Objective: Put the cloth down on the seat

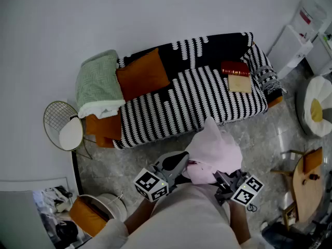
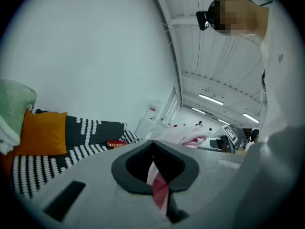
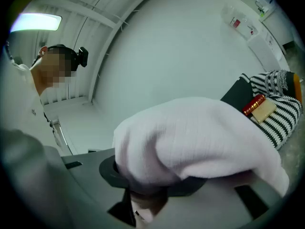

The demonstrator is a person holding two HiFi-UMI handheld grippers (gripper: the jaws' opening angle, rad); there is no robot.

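Holding the cloth [image 1: 215, 149] with both grippers, I have it bunched in the air, low in front of the sofa [image 1: 223, 44]. It hangs over the floor [image 1: 129, 160] and is not yet on the seat [image 1: 197, 100].

The left gripper [image 1: 188, 164] is clamped on a thin pink-and-red fold. In the left gripper view, that strip runs down between the closed jaws, and the rest of the cloth rises as a pale pink lump just beyond them.

The right gripper [image 1: 222, 179] is closed on a thicker wad. In the right gripper view, the cloth drapes over the jaws and covers most of them, with a tuck pinched in underneath.

From the head view, the 2 grippers sit near each other at about the same height, with the cloth spanning the gap and heaping up between them. Its upper edge reaches the seat's front edge in the picture, but I cannot tell whether it touches.

The seat carries a black-and-white striped cover. On its right end lie a red book [image 1: 235, 68] and a tan block [image 1: 239, 83], touching each other. At the left end an orange cushion [image 1: 142, 74] leans on the backrest, with a green blanket [image 1: 97, 82] heaped over the arm beside it.

Left of the sofa stands a wire table [image 1: 62, 126]. A wooden table [image 1: 306, 183] stands well apart at the right.
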